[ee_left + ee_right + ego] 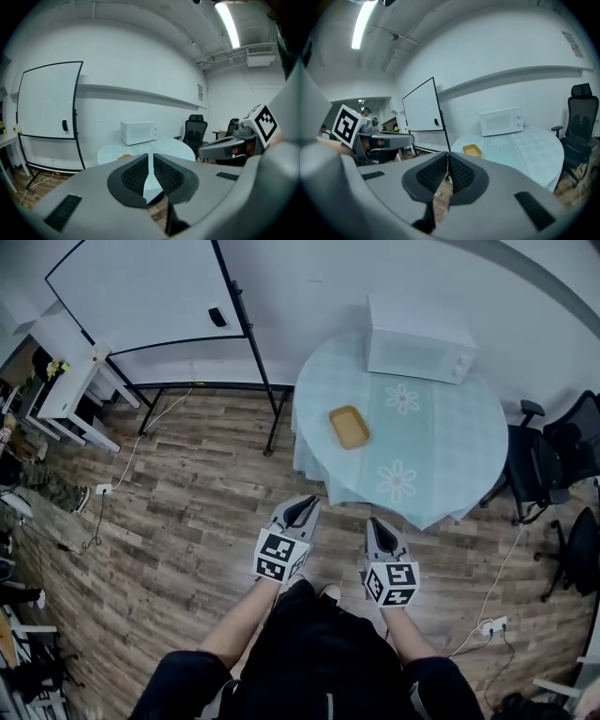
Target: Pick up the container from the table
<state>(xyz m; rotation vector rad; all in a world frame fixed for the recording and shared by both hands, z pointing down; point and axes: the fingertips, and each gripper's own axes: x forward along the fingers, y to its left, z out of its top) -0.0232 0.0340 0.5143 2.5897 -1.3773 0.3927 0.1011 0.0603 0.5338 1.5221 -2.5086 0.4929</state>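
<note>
A shallow yellow container lies on the round table with a pale flowered cloth, towards its left side. Both grippers hang over the wooden floor short of the table's near edge and point at it, well apart from the container. My left gripper is shut with nothing between its pads. My right gripper is also shut and empty. In the right gripper view the container shows just beyond the jaws. In the left gripper view only a sliver of the container peeks over the jaws.
A white microwave stands at the table's back. A whiteboard on a black stand is left of the table, its leg near the table edge. Black office chairs sit to the right. Cables trail across the floor.
</note>
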